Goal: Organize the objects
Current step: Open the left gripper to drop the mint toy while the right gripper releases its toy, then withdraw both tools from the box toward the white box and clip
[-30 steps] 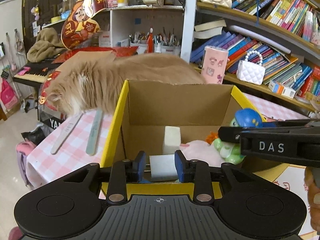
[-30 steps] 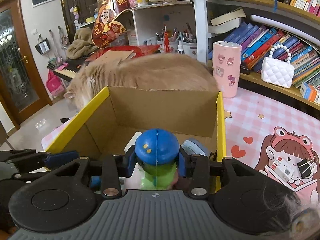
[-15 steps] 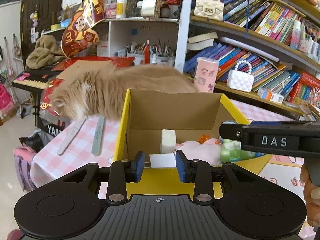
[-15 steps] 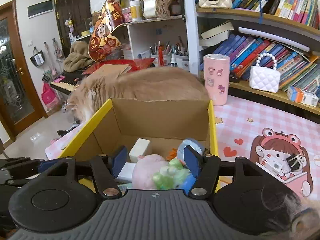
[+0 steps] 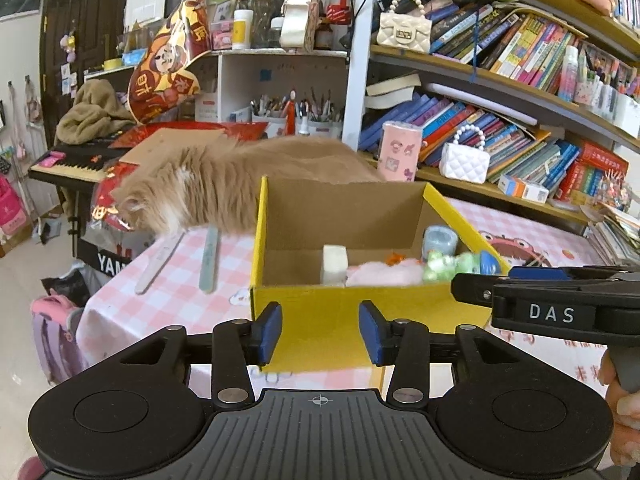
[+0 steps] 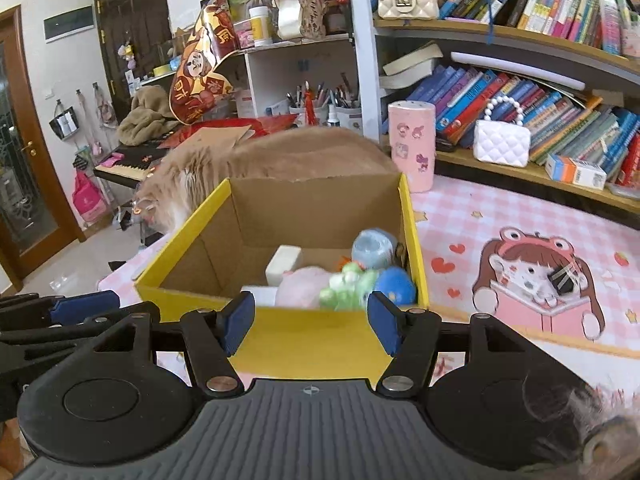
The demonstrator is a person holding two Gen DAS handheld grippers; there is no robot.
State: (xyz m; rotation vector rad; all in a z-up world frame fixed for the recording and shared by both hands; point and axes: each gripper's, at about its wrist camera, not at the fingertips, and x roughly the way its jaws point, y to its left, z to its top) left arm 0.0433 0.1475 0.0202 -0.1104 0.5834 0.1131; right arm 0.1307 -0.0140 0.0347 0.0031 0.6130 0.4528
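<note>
Just ahead of both grippers sat the yellow cardboard box (image 5: 340, 312), its near wall facing them, long axis running away toward the ginger cat (image 5: 224, 188) lying behind the far wall. Left gripper (image 5: 319, 333) hung w/ jaws parted and nothing between them, centred on the near wall. Right gripper (image 6: 311, 323) likewise spread wide and empty, also squared to the near wall but a bit closer to the box's right side.

Contents: white foam block (image 6: 283, 265) upright near the middle, pink plush (image 6: 304, 290) beside it, green toy figure w/ blue cap (image 6: 360, 286) lying on its side at the right, and a pale blue round thing (image 6: 374, 249) in the back right corner. All lay forward of and below both grippers.

Judgement: loose items still on the pink checked tablecloth (image 5: 168, 292) are the two long flat sticks (image 5: 208, 258), left of the box and lengthwise roughly parallel to its side wall; left gripper is the nearer one, so any next pick there looks like its job. Black binder clip (image 6: 562, 278) on the frog-girl mat (image 6: 532, 280) falls on the right gripper's side.

Hard to tell: box floor near the front wall is hidden by the wall itself; a white flat piece (image 6: 260, 292) is only partly visible. Cat's rear is cut off by the box. What the blue round item is, can't say.
</note>
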